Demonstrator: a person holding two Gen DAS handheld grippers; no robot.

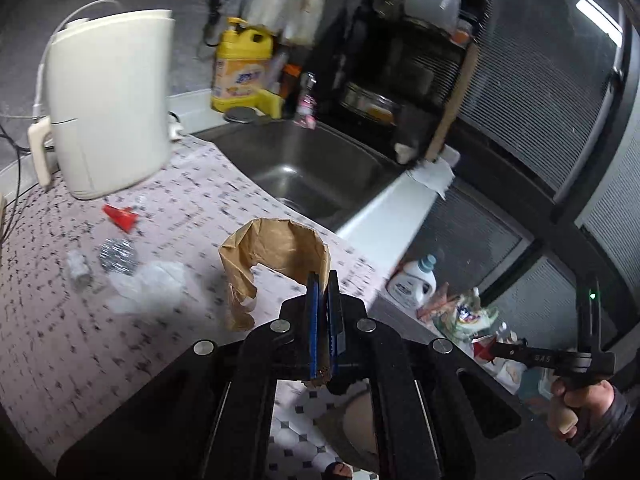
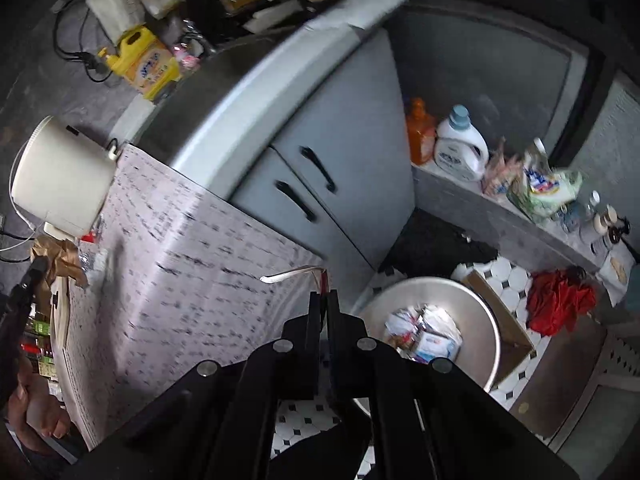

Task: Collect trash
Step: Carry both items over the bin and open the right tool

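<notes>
My left gripper (image 1: 323, 280) is shut on a torn brown paper bag piece (image 1: 272, 252), held just above the patterned counter (image 1: 168, 216). On the counter to its left lie a red wrapper (image 1: 120, 216), a foil ball (image 1: 117, 254), a small crumpled plastic piece (image 1: 78, 270) and clear plastic film (image 1: 150, 286). My right gripper (image 2: 325, 296) is shut on a thin red and white wrapper (image 2: 304, 272), held off the counter's edge above the floor. A round metal trash bin (image 2: 476, 312) with trash inside stands on the floor just right of it. The right gripper also shows in the left wrist view (image 1: 490, 350).
A white kettle (image 1: 108, 108) stands at the counter's back left. A steel sink (image 1: 312, 168) lies beyond the counter, with a yellow detergent jug (image 1: 244, 68) behind it. Detergent bottles (image 2: 460, 144) stand on a low ledge. A cardboard box (image 2: 508, 320) and red cloth (image 2: 556, 300) lie by the bin.
</notes>
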